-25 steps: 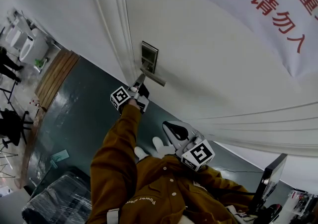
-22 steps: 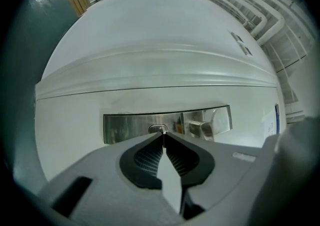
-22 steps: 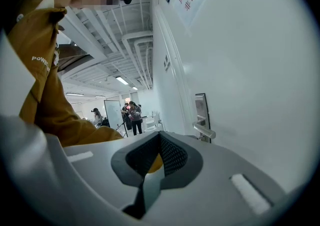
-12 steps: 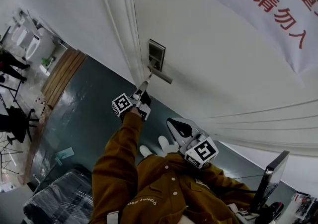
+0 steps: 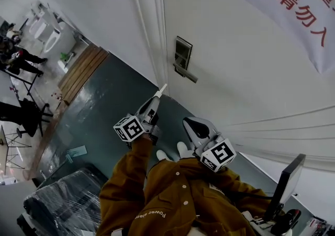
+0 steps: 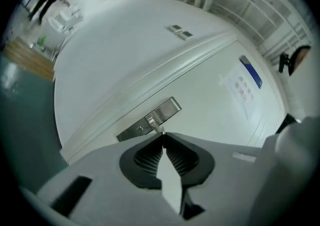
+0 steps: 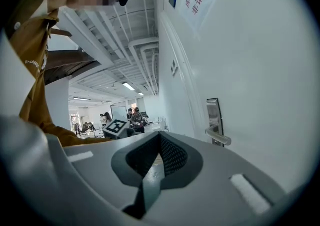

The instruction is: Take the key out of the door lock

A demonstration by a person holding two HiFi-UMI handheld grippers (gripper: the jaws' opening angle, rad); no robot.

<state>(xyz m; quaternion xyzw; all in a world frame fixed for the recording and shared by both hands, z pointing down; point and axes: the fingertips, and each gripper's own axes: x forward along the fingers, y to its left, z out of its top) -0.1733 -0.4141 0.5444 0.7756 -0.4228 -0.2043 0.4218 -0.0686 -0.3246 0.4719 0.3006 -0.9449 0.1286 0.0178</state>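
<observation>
The steel lock plate [image 5: 183, 54] with its lever handle [image 5: 186, 72] sits on the white door. My left gripper [image 5: 160, 91] hangs a short way off below the lock, apart from it. Its jaws are shut, and a small silver key [image 6: 161, 131] sticks out at their tips. In the left gripper view the lock plate [image 6: 164, 113] and handle [image 6: 131, 131] lie just beyond the key. My right gripper [image 5: 189, 124] is held low near the person's chest, shut, with nothing in it. The right gripper view shows the lock plate [image 7: 213, 119] and handle [image 7: 219, 138] to the right.
A paper notice [image 5: 293, 10] with red characters hangs on the door at the upper right. The door frame [image 5: 149, 25] runs along the lock's left. Left of it are green floor [image 5: 99, 109], a wooden strip [image 5: 84, 67], a plastic-wrapped black bundle [image 5: 63, 203] and people [image 5: 15, 54].
My left gripper has drawn back from the lock, down and away from the door, still shut. The right gripper has stayed near the chest.
</observation>
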